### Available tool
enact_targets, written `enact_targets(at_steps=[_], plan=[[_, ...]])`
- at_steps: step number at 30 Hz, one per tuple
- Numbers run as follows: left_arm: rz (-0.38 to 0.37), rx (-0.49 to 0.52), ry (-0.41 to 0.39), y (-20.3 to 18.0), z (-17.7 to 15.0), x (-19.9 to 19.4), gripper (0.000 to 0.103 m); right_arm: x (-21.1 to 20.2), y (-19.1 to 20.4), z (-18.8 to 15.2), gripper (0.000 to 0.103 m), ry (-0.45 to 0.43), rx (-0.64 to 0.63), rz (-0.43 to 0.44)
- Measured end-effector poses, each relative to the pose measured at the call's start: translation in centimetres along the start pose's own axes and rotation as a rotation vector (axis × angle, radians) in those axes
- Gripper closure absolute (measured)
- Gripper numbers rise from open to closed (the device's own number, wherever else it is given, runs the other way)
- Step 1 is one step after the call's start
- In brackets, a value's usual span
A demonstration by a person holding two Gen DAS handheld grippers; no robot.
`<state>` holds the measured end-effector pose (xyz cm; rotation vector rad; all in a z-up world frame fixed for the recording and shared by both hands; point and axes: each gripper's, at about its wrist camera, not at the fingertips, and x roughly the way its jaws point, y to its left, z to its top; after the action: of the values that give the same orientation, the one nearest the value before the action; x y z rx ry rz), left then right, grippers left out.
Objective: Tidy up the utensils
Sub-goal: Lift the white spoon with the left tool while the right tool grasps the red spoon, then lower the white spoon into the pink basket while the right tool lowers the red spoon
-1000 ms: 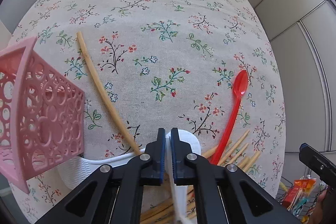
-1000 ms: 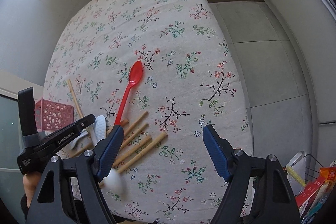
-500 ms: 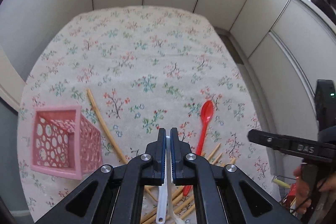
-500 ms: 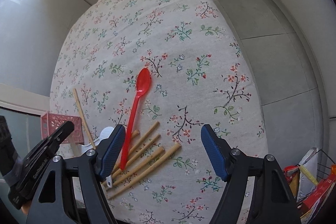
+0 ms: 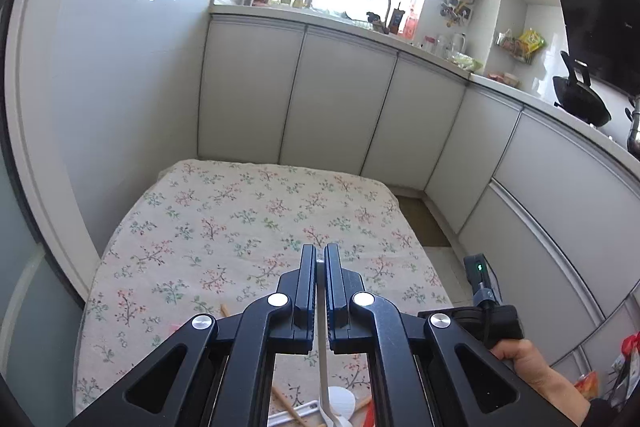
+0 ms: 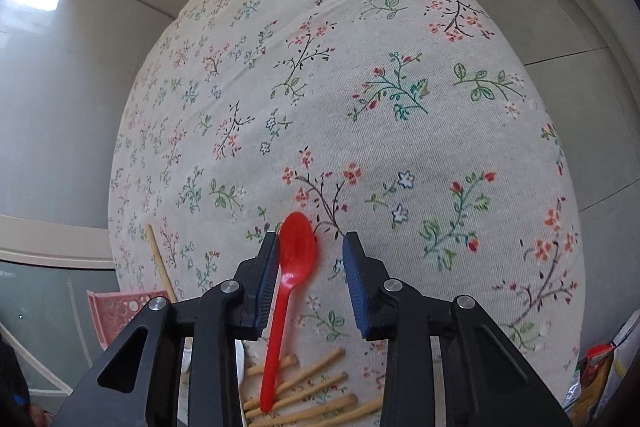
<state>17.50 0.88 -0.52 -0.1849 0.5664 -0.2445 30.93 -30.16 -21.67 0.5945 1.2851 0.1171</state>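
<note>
Left wrist view: left gripper (image 5: pixel 319 259) pinches a white spoon (image 5: pixel 322 359) by its thin, light handle; the bowl hangs near.

Right wrist view: right gripper (image 6: pixel 310 267) closing around the red spoon (image 6: pixel 294 259) on the tablecloth (image 6: pixel 360 87), its pads not yet pressing. Slick, stiff plastic; the neck looks the best hold.

pink basket (image 6: pixel 120 307): mostly behind claw arm | chopsticks (image 6: pixel 320 387): ends cut off at frame bottom

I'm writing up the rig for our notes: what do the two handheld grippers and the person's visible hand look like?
Both the left gripper and right gripper have black angular frames with silver round bolts and dark blue ribbed pads lining the jaws. In the left wrist view, a hand grips a black handle carrying a small green light and a black cable; a dark sleeve edge shows at the wrist.
</note>
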Motion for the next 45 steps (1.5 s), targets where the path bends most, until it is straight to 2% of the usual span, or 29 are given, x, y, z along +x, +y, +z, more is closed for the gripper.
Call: enact_targets(at_steps=[5,10,13,21,27,32,41,44,45], plan=[[0.013,-0.011,-0.03,1.5,0.5,-0.5,0.099,1.0,0.9,0.6,0.082,0.006,-0.072,-0.006],[0.038,-0.035,-0.073,3.0,1.1,-0.9,0.099,1.3,1.6,0.2,0.099,0.007,-0.163,-0.066],[0.066,-0.054,-0.119,4.2,1.5,-1.5,0.099,1.0,2.1,-0.2,0.102,-0.009,-0.213,-0.091],[0.161,-0.078,-0.223,7.7,0.6,-0.7,0.099,-3.6,5.4,-1.9,0.103,-0.149,-0.334,-0.131],[0.219,0.01,-0.293,7.4,-1.3,1.1,0.099,-8.0,7.8,-3.8,0.103,-0.307,-0.373,-0.133],[0.259,0.04,-0.268,7.8,-2.7,3.2,0.099,-11.0,10.1,-5.6,0.103,-0.421,-0.403,-0.108],[0.285,0.051,-0.205,8.4,-4.6,4.3,0.099,-12.5,12.2,-7.6,0.103,-0.503,-0.441,-0.089],[0.276,0.032,-0.162,8.6,-4.9,4.5,0.095,-13.1,13.0,-8.2,0.103,-0.537,-0.446,-0.087],[0.274,0.029,-0.15,8.6,-4.8,4.5,0.089,-13.4,13.4,-8.5,0.103,-0.551,-0.449,-0.086]])
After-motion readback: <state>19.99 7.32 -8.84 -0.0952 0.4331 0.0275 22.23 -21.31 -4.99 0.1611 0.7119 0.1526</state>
